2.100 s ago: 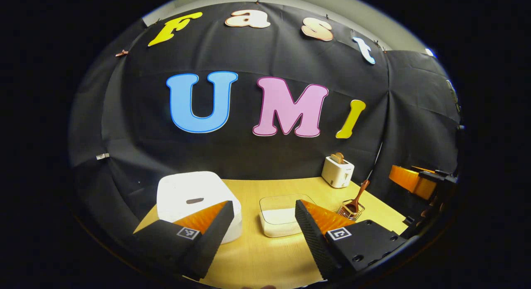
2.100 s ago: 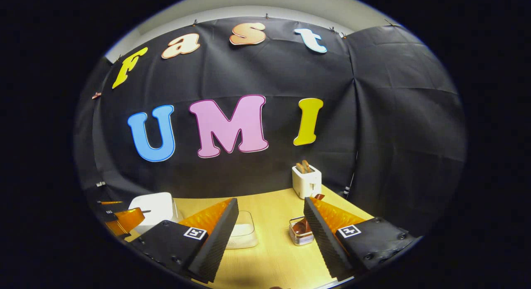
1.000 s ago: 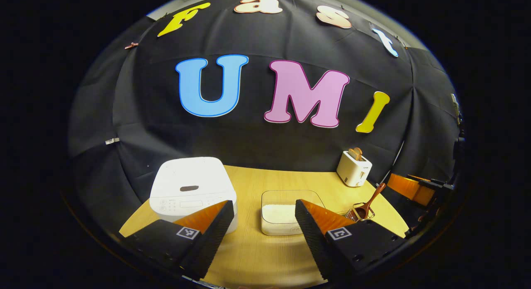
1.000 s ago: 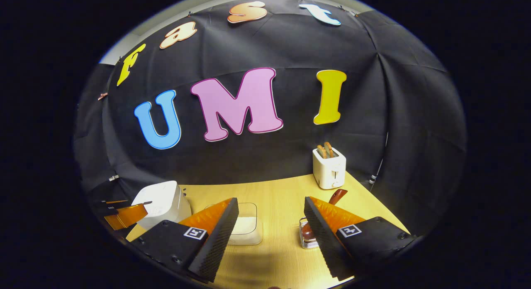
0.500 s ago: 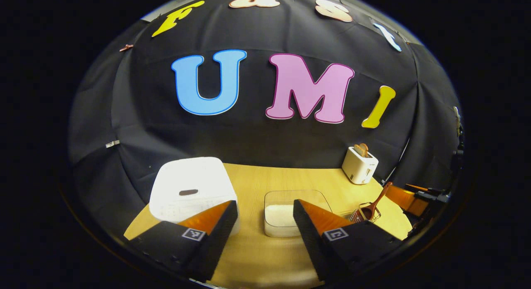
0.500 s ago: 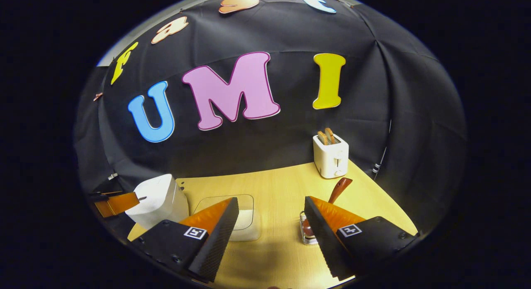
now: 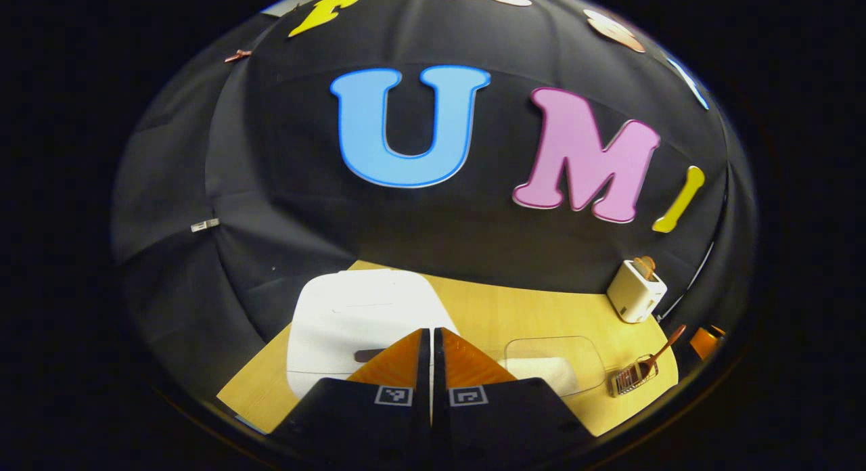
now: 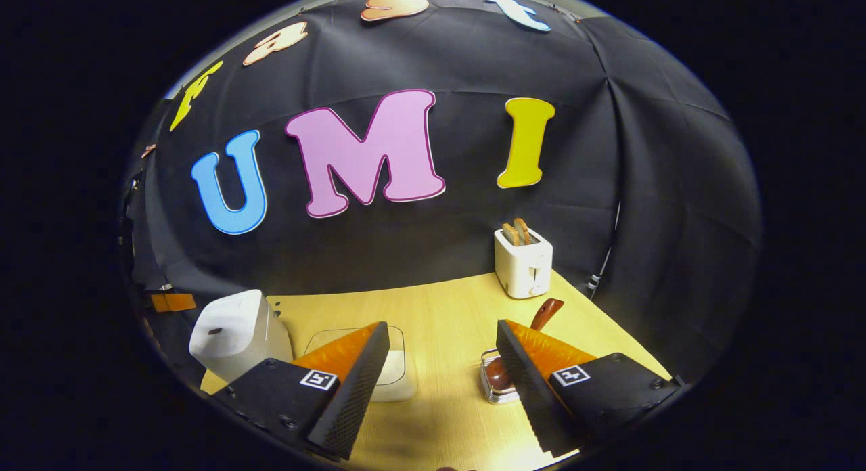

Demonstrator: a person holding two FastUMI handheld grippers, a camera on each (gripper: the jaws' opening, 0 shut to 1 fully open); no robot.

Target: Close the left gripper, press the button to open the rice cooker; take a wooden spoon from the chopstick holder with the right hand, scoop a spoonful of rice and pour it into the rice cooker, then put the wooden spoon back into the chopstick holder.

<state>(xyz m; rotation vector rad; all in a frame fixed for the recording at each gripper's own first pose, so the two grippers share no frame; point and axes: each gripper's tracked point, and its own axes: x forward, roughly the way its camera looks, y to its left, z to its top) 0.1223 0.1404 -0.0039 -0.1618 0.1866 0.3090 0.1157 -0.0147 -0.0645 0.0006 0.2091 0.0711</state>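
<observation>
left gripper (image 7: pixel 431 335) jaws together above rice cooker (image 7: pixel 358 315); right gripper (image 8: pixel 443 335) jaws apart.

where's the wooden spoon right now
In the right gripper view the wooden spoon stands in the chopstick holder, in front of the toaster.

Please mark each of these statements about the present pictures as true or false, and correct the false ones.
1. The left gripper is shut, its fingers together. True.
2. The rice cooker has its lid open. False: the lid is down.
3. The wooden spoon stands in the chopstick holder. True.
4. The right gripper holds the wooden spoon. False: its fingers are wide apart with nothing between them.
5. The toaster is empty. False: two slices stick out of its top.
6. The clear container with rice sits between the rice cooker and the chopstick holder. True.
</observation>
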